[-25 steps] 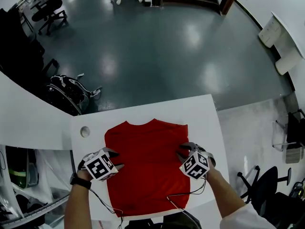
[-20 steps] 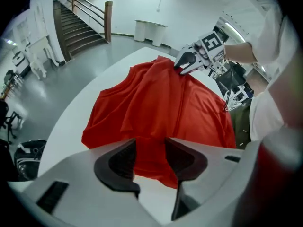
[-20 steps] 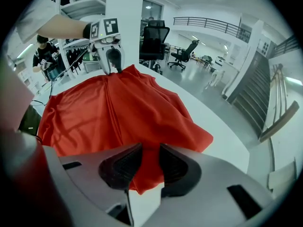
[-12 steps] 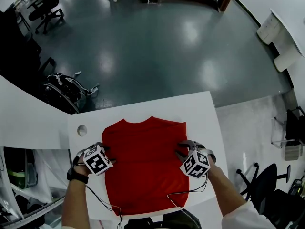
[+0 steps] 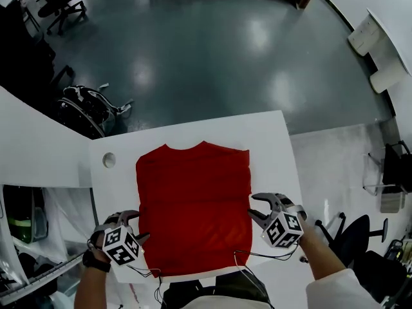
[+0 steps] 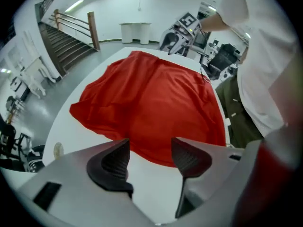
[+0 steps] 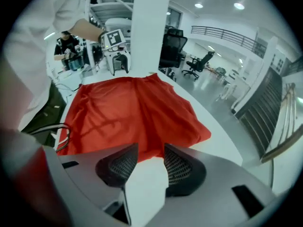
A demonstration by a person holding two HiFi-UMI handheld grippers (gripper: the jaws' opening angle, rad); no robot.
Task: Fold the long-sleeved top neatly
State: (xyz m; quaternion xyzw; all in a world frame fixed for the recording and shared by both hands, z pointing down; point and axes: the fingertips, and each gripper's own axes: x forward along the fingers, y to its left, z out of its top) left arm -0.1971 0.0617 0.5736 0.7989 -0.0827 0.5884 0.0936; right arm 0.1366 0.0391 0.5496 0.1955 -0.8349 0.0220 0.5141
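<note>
A red long-sleeved top (image 5: 193, 205) lies flat, a neat rectangle, on the white surface (image 5: 273, 140). The left claw (image 5: 137, 227) and right claw (image 5: 252, 206), just off its lower side edges, have just been opening, nothing between them. Light, limp cloth, likely best pinched at the hem corners.

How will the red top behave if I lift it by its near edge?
Probably floppy: the red top lies in soft wrinkles, so it should sag between grips. Likely light, being thin cloth. It may slide on the smooth white table.
</note>
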